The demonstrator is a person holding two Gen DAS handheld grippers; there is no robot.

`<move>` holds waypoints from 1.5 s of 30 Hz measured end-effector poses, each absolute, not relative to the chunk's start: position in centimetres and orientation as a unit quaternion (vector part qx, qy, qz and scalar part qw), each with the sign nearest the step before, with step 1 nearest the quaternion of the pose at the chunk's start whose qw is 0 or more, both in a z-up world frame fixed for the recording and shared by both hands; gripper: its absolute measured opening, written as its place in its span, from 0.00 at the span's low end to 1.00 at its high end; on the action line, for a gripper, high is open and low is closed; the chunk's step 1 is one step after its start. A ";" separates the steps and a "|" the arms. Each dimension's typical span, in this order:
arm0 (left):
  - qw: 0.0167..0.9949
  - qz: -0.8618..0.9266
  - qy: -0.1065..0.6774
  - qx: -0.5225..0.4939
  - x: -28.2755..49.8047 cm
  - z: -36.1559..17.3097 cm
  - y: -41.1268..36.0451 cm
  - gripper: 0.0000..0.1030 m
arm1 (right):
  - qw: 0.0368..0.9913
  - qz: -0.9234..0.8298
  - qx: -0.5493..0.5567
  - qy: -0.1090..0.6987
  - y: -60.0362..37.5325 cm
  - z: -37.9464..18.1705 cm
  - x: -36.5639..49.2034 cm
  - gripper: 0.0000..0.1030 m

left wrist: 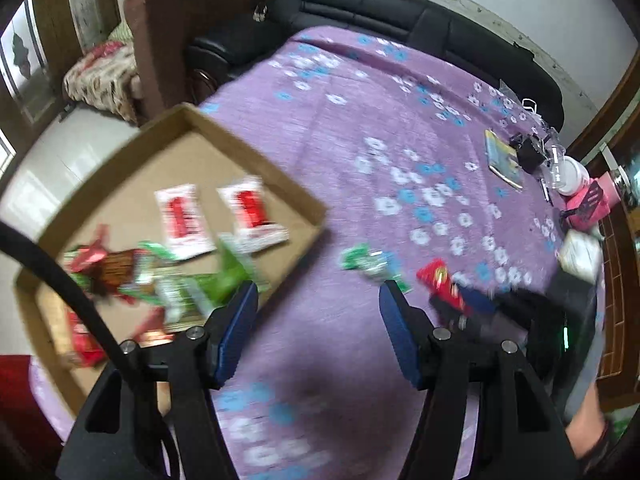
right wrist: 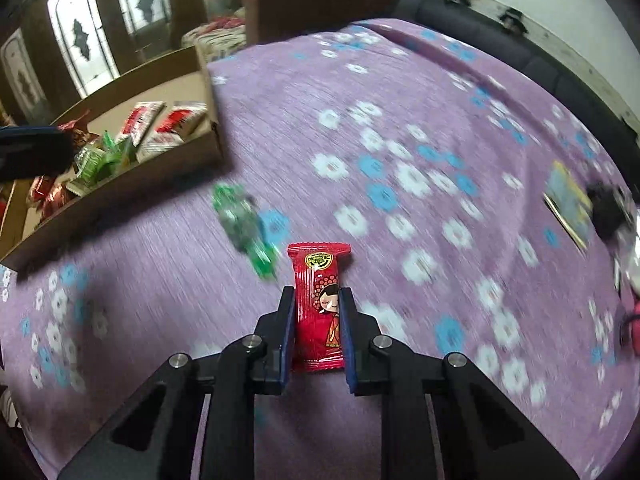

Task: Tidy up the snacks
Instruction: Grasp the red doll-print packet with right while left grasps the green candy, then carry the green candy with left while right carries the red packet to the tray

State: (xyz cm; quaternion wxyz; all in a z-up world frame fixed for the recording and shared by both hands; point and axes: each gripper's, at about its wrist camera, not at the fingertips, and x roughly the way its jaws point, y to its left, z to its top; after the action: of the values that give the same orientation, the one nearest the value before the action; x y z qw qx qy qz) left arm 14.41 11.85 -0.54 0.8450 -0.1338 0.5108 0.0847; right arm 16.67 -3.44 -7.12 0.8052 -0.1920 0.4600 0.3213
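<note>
At the far left of the room, wooden doors (right wrist: 80, 48) with frosted glass panes stand beside a brown armchair (left wrist: 192, 32), which has a patterned cushion (left wrist: 100, 76) on its seat. A black sofa (left wrist: 400, 16) runs along the pale wall behind the surface (left wrist: 340, 120), which is covered by a purple cloth printed with white and blue flowers.

Left of the left tool (left wrist: 316, 300) a shallow cardboard box (left wrist: 256, 148) lies on the surface, holding two white-and-red packets (left wrist: 184, 216) side by side and a heap of green and red wrappers (left wrist: 160, 284) nearer the tool. The left tool hangs with its blue-padded jaws wide apart and nothing between them, over bare cloth just past the box's corner.

Ahead and to its right a green candy wrapper (right wrist: 244, 228) lies loose on the cloth. Right of that, the right tool (right wrist: 317, 294) is clamped on a red snack packet (right wrist: 318, 280) with a cartoon figure printed on it; the packet sticks out beyond the fingertips, close above the cloth.

Far to the right, at the surface's edge, lie a yellow-blue booklet (left wrist: 504, 160), a small black item (left wrist: 528, 152), a white tub (left wrist: 572, 176) and a pink box (left wrist: 592, 204), all blurred.
</note>
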 end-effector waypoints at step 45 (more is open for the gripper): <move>0.832 0.076 0.548 -0.040 5.6 -6.6 8.2 0.24 | 0.836 0.259 -0.085 0.476 -8.8 -7.3 8.2 0.19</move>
State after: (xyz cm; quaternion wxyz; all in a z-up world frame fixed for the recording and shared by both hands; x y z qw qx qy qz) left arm 5.59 8.23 -6.58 0.8323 -0.0395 0.5476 0.0764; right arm 8.17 -8.81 -7.30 0.8364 -0.0849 0.4756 0.2589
